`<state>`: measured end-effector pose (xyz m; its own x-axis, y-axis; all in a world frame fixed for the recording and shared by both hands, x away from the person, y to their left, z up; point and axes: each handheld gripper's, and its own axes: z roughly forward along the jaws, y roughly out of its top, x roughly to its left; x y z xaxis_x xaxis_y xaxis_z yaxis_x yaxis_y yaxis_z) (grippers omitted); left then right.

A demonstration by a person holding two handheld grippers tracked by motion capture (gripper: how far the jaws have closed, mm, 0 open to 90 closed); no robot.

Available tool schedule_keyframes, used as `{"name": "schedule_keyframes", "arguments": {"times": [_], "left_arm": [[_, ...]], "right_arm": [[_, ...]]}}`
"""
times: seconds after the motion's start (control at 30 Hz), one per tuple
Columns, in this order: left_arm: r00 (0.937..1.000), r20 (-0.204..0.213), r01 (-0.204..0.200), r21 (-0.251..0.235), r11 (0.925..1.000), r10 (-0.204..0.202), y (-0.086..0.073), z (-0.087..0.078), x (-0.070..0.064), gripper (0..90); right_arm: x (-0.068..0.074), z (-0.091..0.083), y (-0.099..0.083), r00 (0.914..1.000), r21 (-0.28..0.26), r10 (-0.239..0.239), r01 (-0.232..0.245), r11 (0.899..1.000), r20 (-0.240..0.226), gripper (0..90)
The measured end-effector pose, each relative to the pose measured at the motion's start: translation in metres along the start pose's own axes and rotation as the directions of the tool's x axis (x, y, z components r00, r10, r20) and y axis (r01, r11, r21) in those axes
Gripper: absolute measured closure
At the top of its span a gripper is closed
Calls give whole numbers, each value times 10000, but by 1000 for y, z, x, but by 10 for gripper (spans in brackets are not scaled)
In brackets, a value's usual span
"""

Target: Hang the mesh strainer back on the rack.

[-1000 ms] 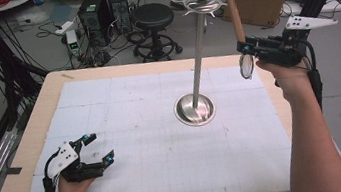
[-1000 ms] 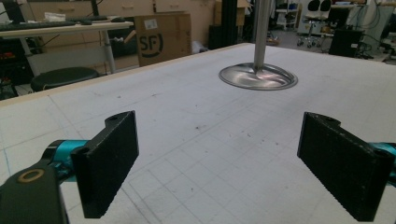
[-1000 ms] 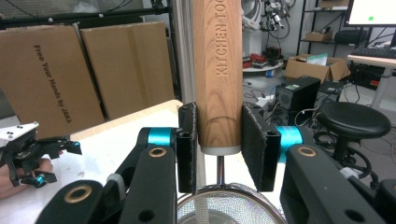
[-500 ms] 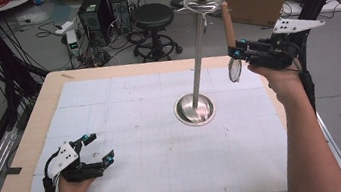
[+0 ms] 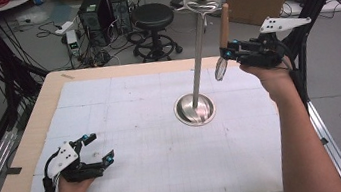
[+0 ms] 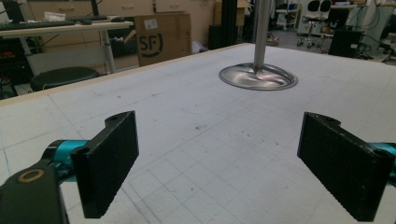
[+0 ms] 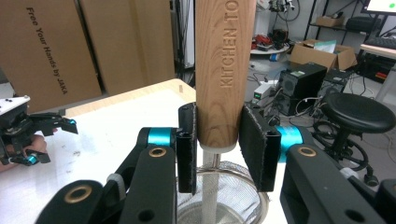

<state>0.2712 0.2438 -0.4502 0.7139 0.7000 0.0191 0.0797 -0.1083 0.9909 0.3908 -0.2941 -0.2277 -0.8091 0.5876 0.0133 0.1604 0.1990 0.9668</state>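
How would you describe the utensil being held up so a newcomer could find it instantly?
Start at the tall steel stand on the white table. Just right of its pole, the right hand-held gripper holds a small strainer upright. Its wooden handle stamped KITCHEN, with a mesh bowl below, marks it out.

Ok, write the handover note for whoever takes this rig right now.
Right tongs: shut on the wooden handle of a small strainer, held upright, handle up and mesh bowl down, in the air beside the top of the metal stand.
Left tongs: open, holding nothing, low over the white mat at the near left.
Stand: round base on the mat right of centre, hook arms at the top.
Done: strainer picked up and brought level with the hooks.
Left: it does not hang yet; probably get it onto a hook, then let go.
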Motion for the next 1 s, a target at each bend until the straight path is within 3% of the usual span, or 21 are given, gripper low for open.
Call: {"name": "schedule_keyframes", "arguments": {"times": [0.47,0.7,1.0], "left_arm": [[10000,-3,-4,1,10000,4,0,0,0,130],[10000,2,-16,-3,10000,16,0,0,0,130],[10000,-12,-44,18,10000,44,0,0,0,130]], "right_arm": [[-1,5,-1,9999,-1,140,-140,9999,-70,668],[0,3,-4,9990,203,287,-294,9994,328,509],[7,-11,-10,9985,181,90,-100,9998,544,454]]}}
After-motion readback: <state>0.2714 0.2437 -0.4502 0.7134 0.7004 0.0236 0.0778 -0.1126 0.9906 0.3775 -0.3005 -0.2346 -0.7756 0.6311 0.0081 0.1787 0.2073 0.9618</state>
